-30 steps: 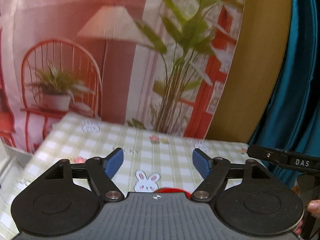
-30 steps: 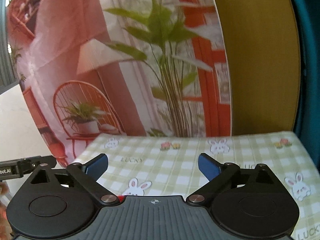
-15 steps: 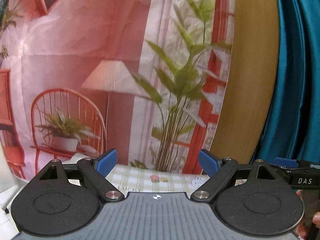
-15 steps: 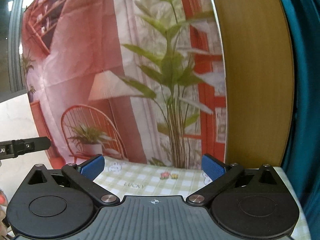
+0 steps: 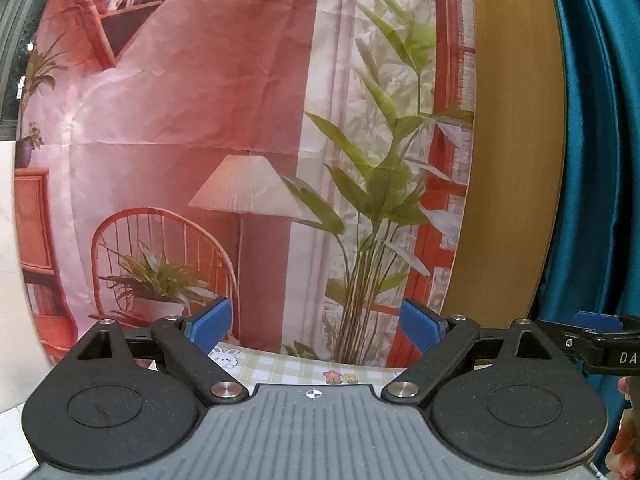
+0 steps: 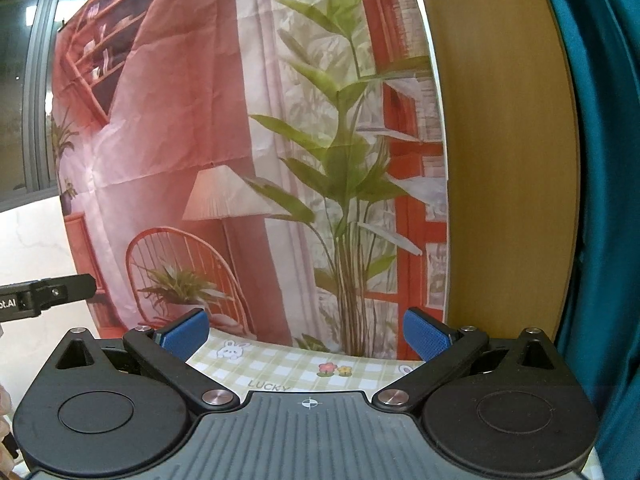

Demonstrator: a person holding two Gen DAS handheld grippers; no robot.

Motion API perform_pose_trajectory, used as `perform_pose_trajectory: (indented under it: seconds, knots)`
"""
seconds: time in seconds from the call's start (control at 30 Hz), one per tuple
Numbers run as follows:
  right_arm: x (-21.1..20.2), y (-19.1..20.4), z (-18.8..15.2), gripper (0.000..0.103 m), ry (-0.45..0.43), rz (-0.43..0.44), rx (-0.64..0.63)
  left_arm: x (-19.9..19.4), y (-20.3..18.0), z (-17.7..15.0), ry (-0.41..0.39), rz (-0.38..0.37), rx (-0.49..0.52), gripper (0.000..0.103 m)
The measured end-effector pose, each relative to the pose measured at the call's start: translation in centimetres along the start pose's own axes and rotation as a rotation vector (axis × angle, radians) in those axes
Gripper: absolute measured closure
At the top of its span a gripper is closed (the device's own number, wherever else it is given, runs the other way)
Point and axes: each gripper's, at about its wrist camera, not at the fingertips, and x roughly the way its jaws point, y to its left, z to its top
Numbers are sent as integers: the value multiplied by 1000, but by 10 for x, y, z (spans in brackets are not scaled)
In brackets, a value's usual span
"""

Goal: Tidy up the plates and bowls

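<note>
No plates or bowls show in either view. My left gripper (image 5: 315,326) is open and empty, raised and pointing at the back wall above the far edge of the table. My right gripper (image 6: 306,332) is open and empty too, held level beside it. The right gripper's finger (image 5: 592,334) pokes into the left wrist view at the right edge. The left gripper's finger (image 6: 44,294) shows at the left edge of the right wrist view.
A green checked tablecloth (image 6: 288,372) with rabbits and flowers covers the table; it also shows in the left wrist view (image 5: 304,368). Behind it hangs a printed backdrop (image 5: 240,120) with lamp, chair and plant. A wooden panel (image 6: 500,160) and teal curtain (image 6: 600,160) stand at right.
Both grippers have tilted up and risen, so the tabletop has dropped almost out of view. A red object under the left gripper a second ago is out of sight. Both stay open.
</note>
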Motion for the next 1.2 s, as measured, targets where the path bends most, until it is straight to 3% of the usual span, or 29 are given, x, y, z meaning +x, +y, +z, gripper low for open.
perform_pose_trajectory:
  seconds: [0.3,1.2]
  knots:
    - [0,0,0,0,1,-2,2,-7,-10,0,-25,62,89,9]
    - [-2,0,1,0,0,1,5,-7,-9,4,-11,70,93,8]
